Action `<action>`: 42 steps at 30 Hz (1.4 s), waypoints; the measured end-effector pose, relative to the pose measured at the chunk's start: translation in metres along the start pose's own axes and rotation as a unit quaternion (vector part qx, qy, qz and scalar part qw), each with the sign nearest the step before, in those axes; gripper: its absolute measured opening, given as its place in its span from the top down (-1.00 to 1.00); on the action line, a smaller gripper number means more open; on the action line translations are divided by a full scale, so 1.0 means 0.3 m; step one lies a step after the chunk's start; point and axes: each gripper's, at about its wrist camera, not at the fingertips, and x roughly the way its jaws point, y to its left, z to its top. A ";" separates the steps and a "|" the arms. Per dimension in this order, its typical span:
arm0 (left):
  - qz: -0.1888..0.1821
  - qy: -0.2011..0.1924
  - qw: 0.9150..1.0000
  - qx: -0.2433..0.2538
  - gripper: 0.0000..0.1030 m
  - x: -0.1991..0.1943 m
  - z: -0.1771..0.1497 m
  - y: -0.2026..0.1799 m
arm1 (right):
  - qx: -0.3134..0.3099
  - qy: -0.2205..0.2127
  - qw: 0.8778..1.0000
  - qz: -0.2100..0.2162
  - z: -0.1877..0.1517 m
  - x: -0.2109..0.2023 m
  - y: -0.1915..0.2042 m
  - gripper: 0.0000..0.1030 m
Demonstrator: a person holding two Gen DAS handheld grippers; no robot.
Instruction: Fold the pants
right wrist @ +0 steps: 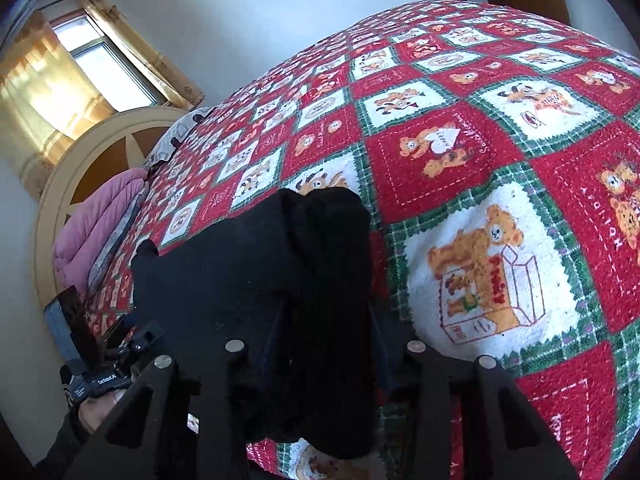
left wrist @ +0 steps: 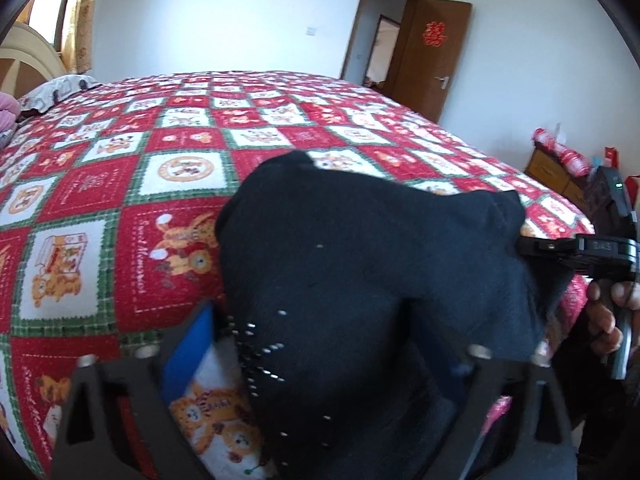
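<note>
The black pants point(left wrist: 360, 280) hang bunched between the two hand-held grippers, raised above the near edge of the bed, which is covered by a red, white and green patchwork bedspread point(left wrist: 120, 184) printed with bears.

In the left wrist view the dark cloth drapes over and between the fingers of the left gripper point(left wrist: 320, 360). The blue pad point(left wrist: 188, 356) of one finger stands clear to the left of the fabric, with bedspread showing between pad and cloth, while the other finger is buried under the folds. So the jaws stand apart with the pants between them, and it cannot be told whether either pad presses on the cloth. A patch of small silvery studs point(left wrist: 260, 352) marks the fabric close to the blue pad.

At the right edge of that view the right gripper point(left wrist: 560, 248) reaches in from the side and meets a raised corner of the pants, a hand point(left wrist: 604, 320) wrapped round its handle.

In the right wrist view a thick fold of the pants point(right wrist: 304, 300) fills the gap between the fingers of the right gripper point(right wrist: 320, 360) and hides both pads; the jaws look drawn in on the cloth. The left gripper point(right wrist: 116, 364) shows at the lower left, beside the far end of the garment.
</note>
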 end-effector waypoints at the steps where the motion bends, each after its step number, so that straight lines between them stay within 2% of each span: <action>1: -0.012 0.000 1.000 0.002 -0.35 -0.003 -0.001 -0.005 | 0.004 -0.001 1.000 0.004 0.000 -0.002 -0.006 0.32; 2: -0.025 0.001 1.000 0.001 -0.20 -0.004 -0.001 -0.009 | 0.008 -0.003 1.000 0.008 0.000 -0.005 -0.011 0.35; 4: -0.033 0.001 0.999 -0.003 -0.07 -0.007 -0.001 -0.012 | 0.012 -0.009 1.000 0.016 -0.001 -0.014 -0.015 0.45; 6: -0.043 0.001 0.999 -0.004 0.22 -0.015 -0.002 -0.011 | 0.006 -0.017 1.000 0.018 -0.005 -0.028 -0.003 0.46; 8: -0.054 -0.001 0.999 -0.010 0.41 -0.027 -0.001 -0.012 | -0.004 -0.023 1.000 0.016 -0.010 -0.035 0.012 0.48; 10: -0.056 -0.004 0.998 -0.011 0.50 -0.037 0.000 -0.014 | -0.020 -0.033 0.999 0.015 -0.011 -0.047 0.035 0.50; 12: -0.055 -0.004 0.998 -0.015 0.69 -0.044 0.003 -0.012 | -0.032 -0.038 0.999 0.011 -0.009 -0.060 0.058 0.51; 21: -0.062 -0.034 0.997 -0.041 0.77 -0.125 0.043 0.027 | -0.082 -0.062 0.994 0.022 0.018 -0.133 0.191 0.53; 26: -0.042 -0.061 0.996 -0.053 0.77 -0.203 0.095 0.104 | -0.113 -0.058 0.991 0.037 0.077 -0.108 0.279 0.53; 33: 0.010 -0.086 0.994 -0.072 0.77 -0.284 0.142 0.266 | -0.157 -0.034 0.985 0.066 0.223 0.052 0.461 0.53; 39: 0.057 -0.100 0.989 -0.097 0.77 -0.319 0.158 0.425 | -0.172 0.001 0.980 0.102 0.344 0.265 0.636 0.53; 42: 0.080 -0.103 0.986 -0.103 0.77 -0.326 0.155 0.494 | -0.176 0.012 0.978 0.112 0.371 0.366 0.698 0.53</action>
